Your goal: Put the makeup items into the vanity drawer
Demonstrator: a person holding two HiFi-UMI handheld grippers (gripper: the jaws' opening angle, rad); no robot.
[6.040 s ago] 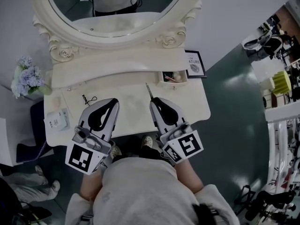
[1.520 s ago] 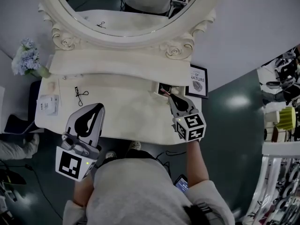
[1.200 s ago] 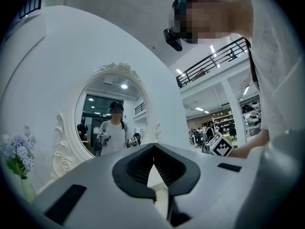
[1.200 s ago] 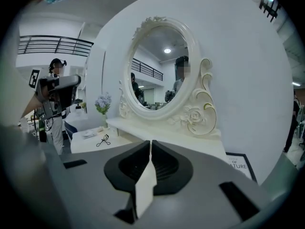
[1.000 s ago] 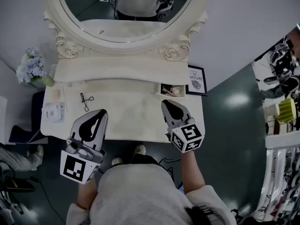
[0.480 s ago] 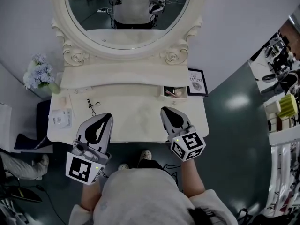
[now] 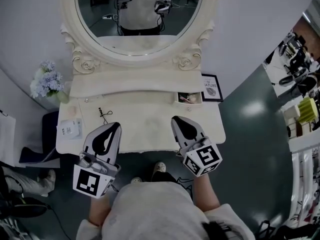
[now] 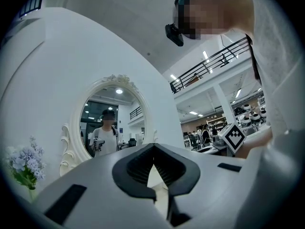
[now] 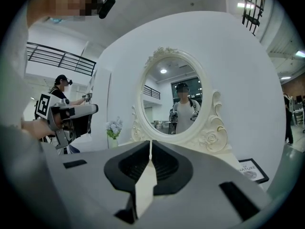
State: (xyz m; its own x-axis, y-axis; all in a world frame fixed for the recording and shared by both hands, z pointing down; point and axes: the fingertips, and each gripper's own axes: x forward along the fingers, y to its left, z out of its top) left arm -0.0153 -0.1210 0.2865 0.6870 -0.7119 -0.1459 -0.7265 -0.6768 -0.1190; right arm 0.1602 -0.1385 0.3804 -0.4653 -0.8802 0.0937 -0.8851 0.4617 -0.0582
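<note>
A small open drawer (image 7: 190, 103) sits at the back right of the white vanity top (image 7: 145, 119), with makeup items lying inside it. A black eyelash curler (image 7: 104, 115) lies on the top at the left. My left gripper (image 7: 116, 125) hovers over the front edge, to the right of and nearer than the curler, shut and empty. My right gripper (image 7: 175, 118) is also at the front edge, short of the drawer, shut with nothing in it. Each gripper view shows its own tips meeting: left gripper (image 8: 153, 149), right gripper (image 9: 151, 144).
An oval mirror (image 7: 138, 14) rises behind the vanity. A flat white box (image 7: 70, 129) and a small pale item (image 7: 73, 109) lie at the left end. Blue flowers (image 7: 47, 83) stand off the left corner, a framed picture (image 7: 212, 87) at the right.
The right gripper held a thin stick 6 s ago, reached to the drawer, then drew back empty to the front edge. The left gripper stayed near the front edge.
</note>
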